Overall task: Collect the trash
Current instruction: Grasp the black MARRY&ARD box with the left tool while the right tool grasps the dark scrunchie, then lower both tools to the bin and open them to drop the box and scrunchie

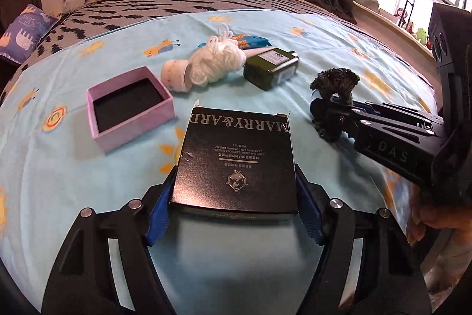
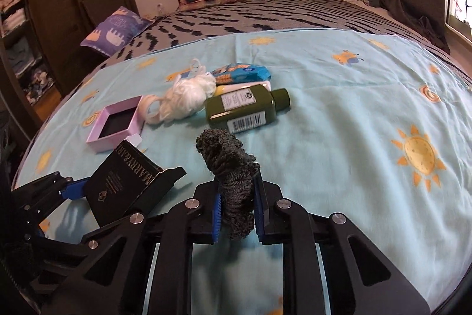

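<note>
Left gripper (image 1: 234,197): clamps flat glossy black box (image 1: 236,161), sharp-cornered, above the sheet (image 1: 309,28).
Right gripper (image 2: 237,208): pinches coarse grey yarn (image 2: 233,176).
Room: bare sheet rightward.

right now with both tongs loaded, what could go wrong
1. The flat black MARRY&ARD cardboard box is pinched only at its near end by the left tongs, so it might pivot or slip out.
2. The dark grey yarn bundle in the right tongs is soft and sticks up loosely; it could sag free.
</note>
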